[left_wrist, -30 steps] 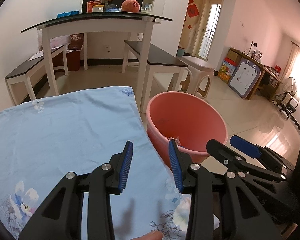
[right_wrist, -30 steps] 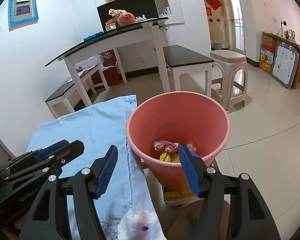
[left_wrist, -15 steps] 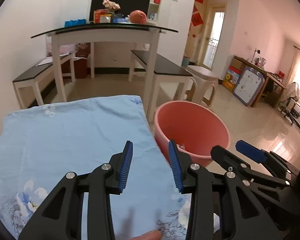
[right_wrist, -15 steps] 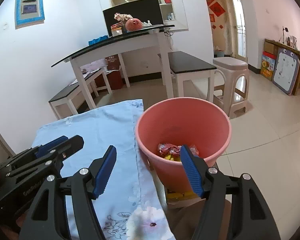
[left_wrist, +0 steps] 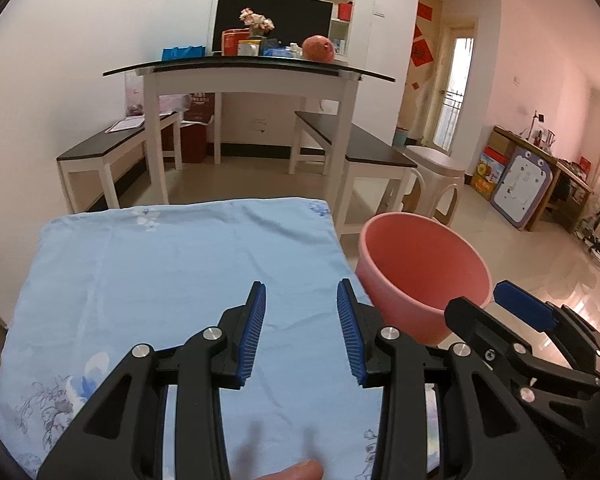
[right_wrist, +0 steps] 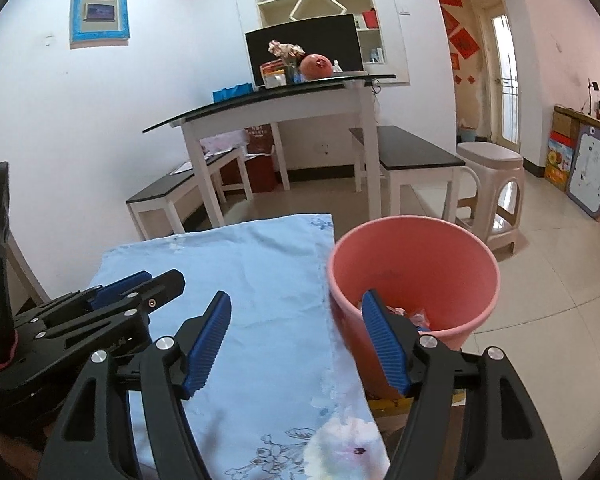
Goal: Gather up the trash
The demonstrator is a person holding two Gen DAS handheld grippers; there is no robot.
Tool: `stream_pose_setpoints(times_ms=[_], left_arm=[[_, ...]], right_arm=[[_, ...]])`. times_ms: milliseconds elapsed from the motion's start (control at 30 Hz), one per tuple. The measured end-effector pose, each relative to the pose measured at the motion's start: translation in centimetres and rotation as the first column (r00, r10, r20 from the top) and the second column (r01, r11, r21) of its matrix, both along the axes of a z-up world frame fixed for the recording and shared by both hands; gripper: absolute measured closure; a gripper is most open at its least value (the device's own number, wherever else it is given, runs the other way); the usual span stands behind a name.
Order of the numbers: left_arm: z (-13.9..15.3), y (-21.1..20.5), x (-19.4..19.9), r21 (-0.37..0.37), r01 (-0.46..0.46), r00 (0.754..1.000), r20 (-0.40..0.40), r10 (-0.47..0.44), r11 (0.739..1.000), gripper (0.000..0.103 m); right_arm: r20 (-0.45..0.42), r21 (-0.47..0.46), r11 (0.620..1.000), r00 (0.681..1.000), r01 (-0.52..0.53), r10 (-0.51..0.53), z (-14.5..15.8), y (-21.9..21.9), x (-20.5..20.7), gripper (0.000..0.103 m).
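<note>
A pink bucket [left_wrist: 420, 280] stands just off the right edge of a table covered in a light-blue floral cloth [left_wrist: 172, 272]. In the right wrist view, crumpled wrappers [right_wrist: 414, 315] lie at the bottom of the bucket [right_wrist: 412, 256]. My left gripper [left_wrist: 300, 292] hovers open over the cloth with nothing between its blue pads. My right gripper [right_wrist: 296, 298] is open and empty too, straddling the cloth's edge [right_wrist: 260, 280] and the bucket's near rim. Each gripper shows at the side of the other's view. A person's fingertip [left_wrist: 296, 470] peeks in at the bottom.
Beyond stands a white table with a dark glass top [left_wrist: 244, 70], with two benches [left_wrist: 356, 152] beside it. A plastic stool [right_wrist: 492, 184] is behind the bucket. Tiled floor [right_wrist: 560, 280] spreads to the right. Something yellow [right_wrist: 388, 402] lies under the bucket.
Both grippers have drawn back from the bucket and tilted up, so it looks smaller and farther right. Less of the trash inside shows. The right jaws stand slightly wider.
</note>
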State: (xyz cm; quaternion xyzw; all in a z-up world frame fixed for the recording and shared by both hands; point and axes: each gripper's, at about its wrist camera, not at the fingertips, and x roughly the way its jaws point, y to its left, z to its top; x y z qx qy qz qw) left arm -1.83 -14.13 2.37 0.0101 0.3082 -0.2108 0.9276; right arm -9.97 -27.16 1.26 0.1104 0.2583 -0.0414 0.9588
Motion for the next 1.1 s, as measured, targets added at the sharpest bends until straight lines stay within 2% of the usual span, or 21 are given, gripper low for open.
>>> stream_pose_setpoints(times_ms=[367,1100], left_arm=[[-0.4,1.2,-0.1,-0.014,-0.021,1.0,-0.018,0.021,1.0,0.065],[-0.8,2.3,0.2,-0.025,-0.035,0.999,-0.029,0.034,0.999,0.065]], right_arm=[[-0.008,-0.014,1.0,1.0,-0.024,0.023,-0.3,1.6,0.3,0.035],[-0.014,-0.023,0.999,1.0,-0.028,0.027,-0.5,2.2,0.7,0.035]])
